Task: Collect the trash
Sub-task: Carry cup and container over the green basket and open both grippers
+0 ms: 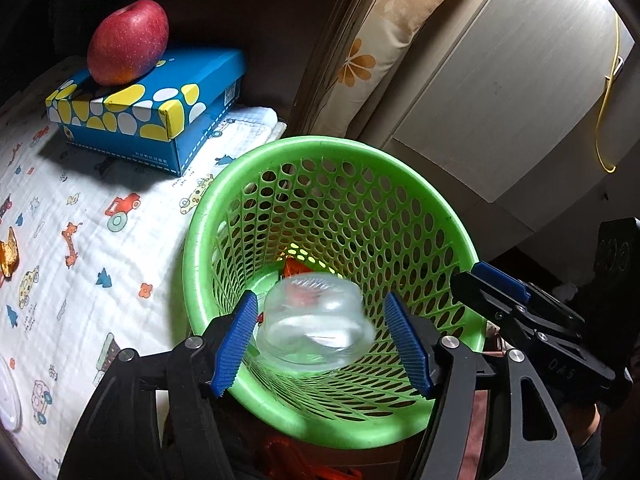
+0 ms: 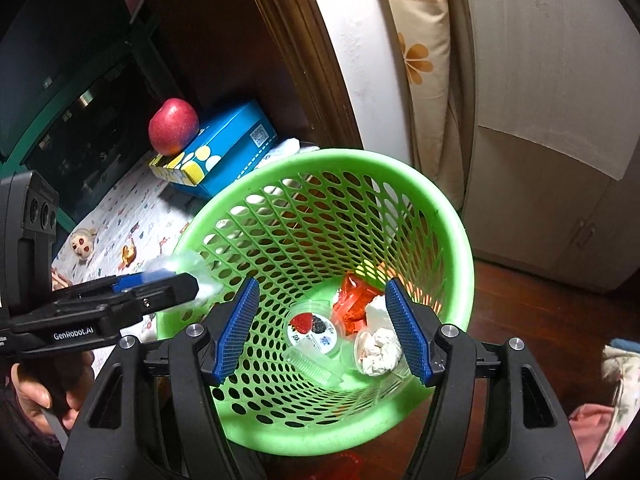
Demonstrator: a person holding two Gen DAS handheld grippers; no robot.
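A red apple (image 1: 128, 42) sits on a blue patterned box (image 1: 160, 108) at the far edge of the cloth-covered surface (image 1: 80, 240). Just beside that edge stands the green basket (image 1: 224, 208). A clear, blurred plastic cup (image 1: 314, 322) is over its mouth, between the released left gripper's (image 1: 320, 344) pads without touching them. The right gripper (image 2: 320, 330) is released, empty, above the basket's wrappers.

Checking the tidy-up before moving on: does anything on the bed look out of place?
Yes. A red apple sits loose on top of the blue box, where it might roll off. Orange scraps lie on the printed sheet, outside the green basket.
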